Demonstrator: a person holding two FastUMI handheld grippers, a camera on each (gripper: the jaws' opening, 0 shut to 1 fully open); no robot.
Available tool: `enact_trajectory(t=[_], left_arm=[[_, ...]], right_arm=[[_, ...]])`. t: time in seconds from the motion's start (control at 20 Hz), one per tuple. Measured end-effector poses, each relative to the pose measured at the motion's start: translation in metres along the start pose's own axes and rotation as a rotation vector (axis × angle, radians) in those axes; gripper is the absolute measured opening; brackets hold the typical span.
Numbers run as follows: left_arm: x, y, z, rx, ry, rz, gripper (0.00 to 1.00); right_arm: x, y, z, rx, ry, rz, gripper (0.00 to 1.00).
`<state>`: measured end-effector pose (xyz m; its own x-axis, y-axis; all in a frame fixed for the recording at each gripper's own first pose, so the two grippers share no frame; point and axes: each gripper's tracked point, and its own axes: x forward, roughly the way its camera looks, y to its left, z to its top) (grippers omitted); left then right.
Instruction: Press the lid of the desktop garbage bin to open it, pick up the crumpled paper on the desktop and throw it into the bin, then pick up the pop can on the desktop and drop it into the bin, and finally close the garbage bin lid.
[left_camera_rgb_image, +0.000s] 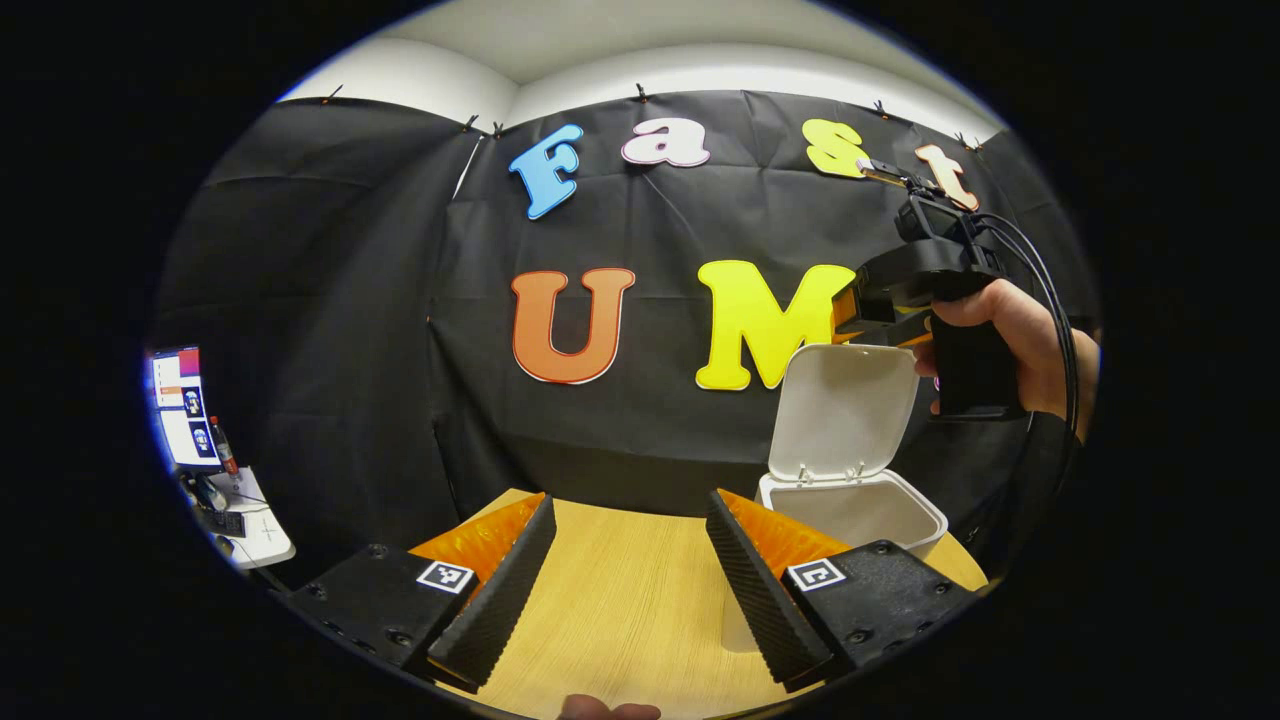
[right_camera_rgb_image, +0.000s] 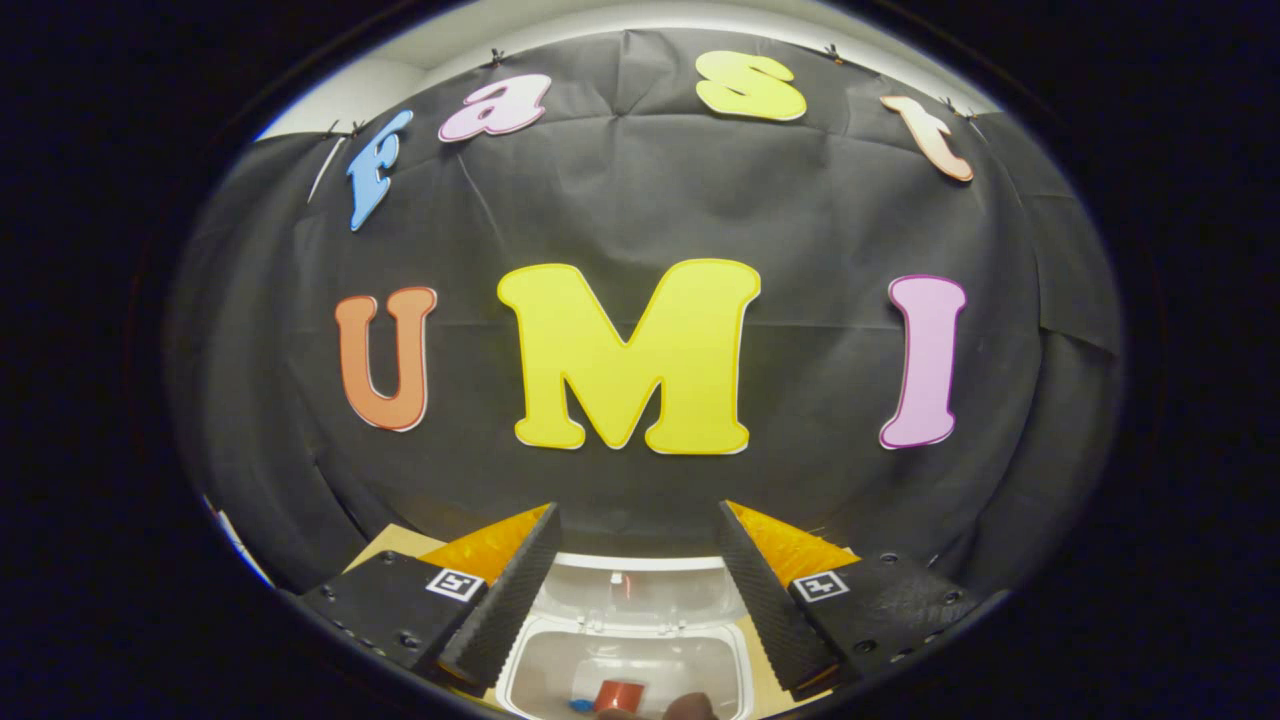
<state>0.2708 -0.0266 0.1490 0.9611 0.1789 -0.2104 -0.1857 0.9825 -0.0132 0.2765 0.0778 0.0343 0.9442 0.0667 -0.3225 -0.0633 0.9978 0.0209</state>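
Right gripper view: right gripper spread wide, empty, above open bin, can inside. Left gripper likewise wide, empty. Next, probably: press lid down squarely.

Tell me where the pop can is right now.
In the right gripper view the pop can lies inside the open bin, low at the centre, beneath the open right tool.

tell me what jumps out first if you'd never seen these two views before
The white garbage bin stands at the right side of the wooden table with its lid flipped up. In the left gripper view, the right gripper, held in a hand, hangs above that lid. In the right gripper view a red pop can lies inside the bin, below the open right gripper.
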Motion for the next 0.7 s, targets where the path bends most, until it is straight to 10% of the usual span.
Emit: enact_trajectory(t=[0.7], left_arm=[[-0.03, -0.007, 0.01, -0.002, -0.033, -0.066, 0.98]], right_arm=[[-0.074, -0.001, -0.066, 0.013, 0.081, 0.013, 0.96]])
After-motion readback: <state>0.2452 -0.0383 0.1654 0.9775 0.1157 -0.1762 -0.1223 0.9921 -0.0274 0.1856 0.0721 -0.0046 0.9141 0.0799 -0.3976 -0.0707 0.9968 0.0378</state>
